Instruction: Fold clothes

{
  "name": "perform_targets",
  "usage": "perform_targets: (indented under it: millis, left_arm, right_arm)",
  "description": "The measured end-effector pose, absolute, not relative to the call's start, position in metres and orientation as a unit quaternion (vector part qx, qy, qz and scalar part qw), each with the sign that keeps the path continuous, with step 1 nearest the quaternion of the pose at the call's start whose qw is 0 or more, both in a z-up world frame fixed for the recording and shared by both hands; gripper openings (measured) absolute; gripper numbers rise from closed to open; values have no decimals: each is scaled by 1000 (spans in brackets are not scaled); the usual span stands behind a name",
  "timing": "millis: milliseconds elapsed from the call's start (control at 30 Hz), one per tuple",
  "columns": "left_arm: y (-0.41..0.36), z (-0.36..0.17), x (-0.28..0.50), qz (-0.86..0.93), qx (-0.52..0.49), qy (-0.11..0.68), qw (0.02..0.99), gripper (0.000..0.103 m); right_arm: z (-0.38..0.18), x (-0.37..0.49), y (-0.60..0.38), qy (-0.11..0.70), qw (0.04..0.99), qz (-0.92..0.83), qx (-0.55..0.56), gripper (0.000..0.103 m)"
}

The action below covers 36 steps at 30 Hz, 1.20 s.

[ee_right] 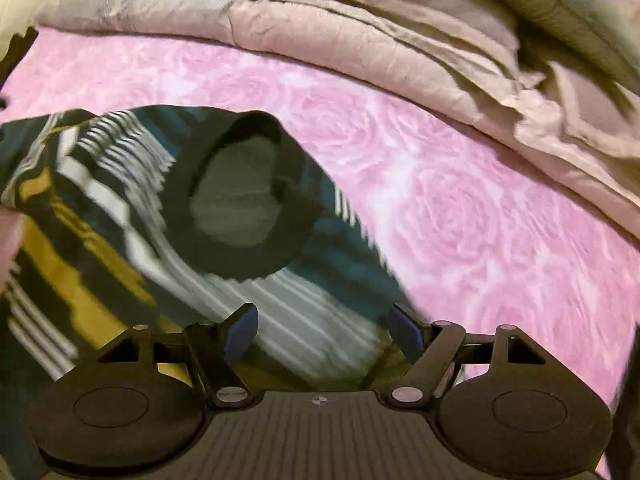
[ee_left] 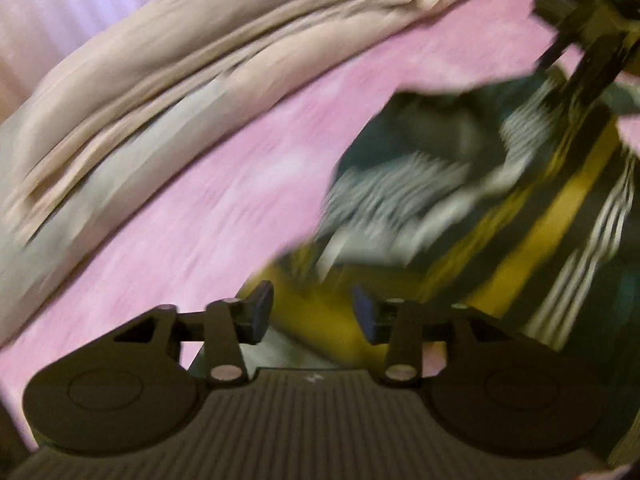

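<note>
A striped shirt in dark teal, yellow, white and black (ee_left: 420, 184) lies crumpled on the pink rose-print bed sheet (ee_left: 200, 200). My left gripper (ee_left: 312, 312) is open just above its yellow part, nothing between the fingers. The view is blurred by motion. In the right wrist view the shirt (ee_right: 120, 216) shows its dark round collar (ee_right: 244, 196). My right gripper (ee_right: 322, 328) is open over the shirt's striped edge, empty. The other gripper's body (ee_left: 588, 20) shows at the left wrist view's top right.
A beige folded blanket (ee_left: 160, 64) lies along the far side of the bed, also in the right wrist view (ee_right: 380, 40). The pink sheet (ee_right: 480, 200) stretches to the right of the shirt. A greenish pillow (ee_right: 560, 0) sits at the top right.
</note>
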<state>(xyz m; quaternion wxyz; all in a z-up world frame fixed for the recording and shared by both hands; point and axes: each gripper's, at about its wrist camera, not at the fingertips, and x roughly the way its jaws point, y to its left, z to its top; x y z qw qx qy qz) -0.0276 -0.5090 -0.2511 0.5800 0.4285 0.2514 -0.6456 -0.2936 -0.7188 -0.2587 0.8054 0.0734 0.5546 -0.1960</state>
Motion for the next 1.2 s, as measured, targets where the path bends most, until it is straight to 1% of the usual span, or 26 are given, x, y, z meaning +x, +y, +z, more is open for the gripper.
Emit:
perform_targets:
  millis: [133,167,200,233,267,300,367,467,500,567,633,733,867,933,1000,1033,1067,1100,1167,1200]
  left_arm:
    - [-585,-296,-69,-654,452,241,557,46]
    - [-597,-309,-75,-652,463,245,549,45]
    - [-608,-322,-80,-650,476,249,538,42]
    - [-612,-330,-82,-650,485,255,527,35]
    - [-614,-336,-82,-652,490,263,515,17]
    - [-615,-337,-82,-653,493,267,509,3]
    - [-617,-324,-82,-651,487,266,518,3]
    - [-624,-293,-67,-654,448,278,543,4]
    - [-631,-289,-64,-654,441,281,547,4]
    - [-649,-290,-59,-653,432,290,551,4]
    - [-664,-302,-58,-646,432,298,554,4]
    - [-681,-321,-57,-636,432,307,561,4]
    - [-684,-330,-48,-631,422,308,574,4]
    - [-683,-339,-45,-624,422,318,575,6]
    - [-681,-345,-45,-619,420,322,580,11]
    - [-681,-344,-46,-617,417,324,583,11]
    - [-681,-343,-46,-615,413,327,586,14]
    - [-680,-341,-46,-615,411,328,588,18]
    - [-677,-332,-48,-613,415,316,594,21]
    - [-675,-327,-50,-612,417,309,598,21]
  right_arm:
    - [-285,-289,-736,568,810,-144,28,76]
    - [-292,-288,-741,571,810,-131,17,73]
    - [-299,-287,-745,574,810,-118,5,43]
    - [-305,-286,-749,577,810,-104,-6,27]
    - [-312,-285,-754,579,810,-91,-18,25]
    - [-309,-287,-755,575,813,-93,-19,12]
    - [-295,-293,-763,559,822,-111,-10,11]
    - [-261,-304,-795,521,838,-160,32,8]
    - [-253,-305,-807,510,841,-178,39,9]
    - [-255,-300,-826,506,841,-185,55,9]
    - [-258,-295,-844,503,840,-191,72,9]
    - [-284,-285,-853,515,827,-207,85,9]
    - [-294,-280,-862,507,827,-222,97,9]
    - [-305,-279,-863,509,824,-227,103,9]
    - [-316,-281,-865,509,820,-234,118,11]
    - [-313,-285,-867,501,821,-244,126,30]
    - [-308,-291,-869,492,822,-254,133,45]
    - [-304,-296,-871,482,823,-265,140,65]
    - [-291,-310,-874,467,824,-282,153,66]
    - [-282,-320,-875,462,824,-289,157,66]
